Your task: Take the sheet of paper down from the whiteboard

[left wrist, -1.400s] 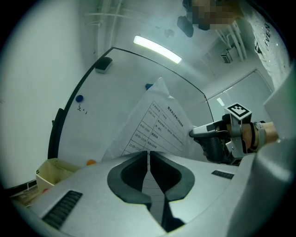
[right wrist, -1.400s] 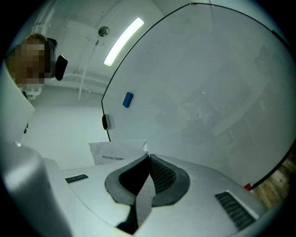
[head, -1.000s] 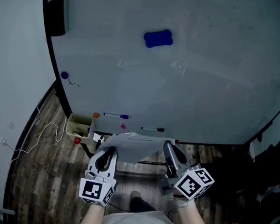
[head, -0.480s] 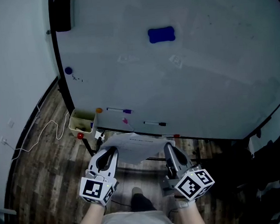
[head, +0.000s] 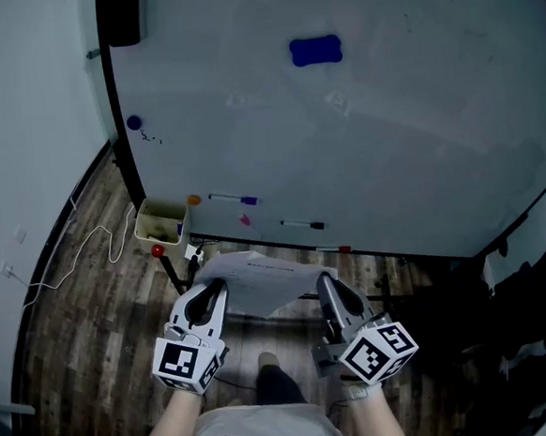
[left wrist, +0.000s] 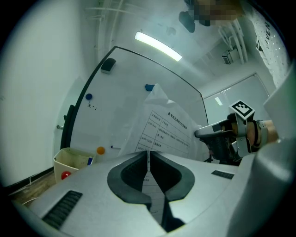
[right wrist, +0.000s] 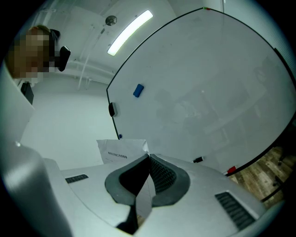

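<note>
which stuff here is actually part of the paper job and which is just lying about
Part of the job:
- sheet of paper, already off the board
- left gripper and right gripper, both shut on the sheet
- whiteboard

Just lying about:
- blue block on the board
- markers on the ledge
- small bin at the board's corner

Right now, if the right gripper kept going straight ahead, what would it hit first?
Probably the whiteboard. The right gripper, shut on the sheet of paper, faces the board with nothing else in between, though how far off it is remains unclear.
</note>
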Available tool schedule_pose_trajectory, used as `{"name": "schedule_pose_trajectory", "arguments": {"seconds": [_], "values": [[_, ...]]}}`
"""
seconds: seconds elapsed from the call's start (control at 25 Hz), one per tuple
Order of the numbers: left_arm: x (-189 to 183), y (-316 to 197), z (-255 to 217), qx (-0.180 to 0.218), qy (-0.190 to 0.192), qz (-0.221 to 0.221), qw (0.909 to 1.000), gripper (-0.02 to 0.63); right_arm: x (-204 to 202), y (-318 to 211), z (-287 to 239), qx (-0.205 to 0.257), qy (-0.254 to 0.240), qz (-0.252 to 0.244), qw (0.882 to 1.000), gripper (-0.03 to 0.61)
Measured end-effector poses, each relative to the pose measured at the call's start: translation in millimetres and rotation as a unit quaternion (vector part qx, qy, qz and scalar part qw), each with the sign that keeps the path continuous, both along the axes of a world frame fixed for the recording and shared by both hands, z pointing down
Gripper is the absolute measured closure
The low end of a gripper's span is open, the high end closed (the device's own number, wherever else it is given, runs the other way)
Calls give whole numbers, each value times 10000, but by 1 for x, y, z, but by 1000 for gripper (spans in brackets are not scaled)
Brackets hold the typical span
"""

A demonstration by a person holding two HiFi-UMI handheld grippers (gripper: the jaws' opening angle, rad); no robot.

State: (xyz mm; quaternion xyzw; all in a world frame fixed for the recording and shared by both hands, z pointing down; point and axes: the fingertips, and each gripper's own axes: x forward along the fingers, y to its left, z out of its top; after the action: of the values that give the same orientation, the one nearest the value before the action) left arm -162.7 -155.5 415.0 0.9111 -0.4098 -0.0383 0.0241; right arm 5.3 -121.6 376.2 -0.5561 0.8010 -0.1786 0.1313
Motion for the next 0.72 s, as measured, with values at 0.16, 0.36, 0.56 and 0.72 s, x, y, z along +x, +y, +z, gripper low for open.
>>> {"name": "schedule_pose_trajectory", "arguments": {"seconds": [0.16,0.36,0.56,0.72], "values": [[-3,4,6,-51,-14,-17,10000,583,-2,5,4,-70,135,-3,9999,560],[-8,12,14,-115,-64,-7,9999,583,-5,14,12,-133,211,8,9997,560],[-14,20,22,-212,-66,-11,9998,583,-9,22,20,-211,270,20,9994,560],[-17,25,26,-247,-64,-29,9997,583,-9,28,24,-213,331,31,9992,560]]}}
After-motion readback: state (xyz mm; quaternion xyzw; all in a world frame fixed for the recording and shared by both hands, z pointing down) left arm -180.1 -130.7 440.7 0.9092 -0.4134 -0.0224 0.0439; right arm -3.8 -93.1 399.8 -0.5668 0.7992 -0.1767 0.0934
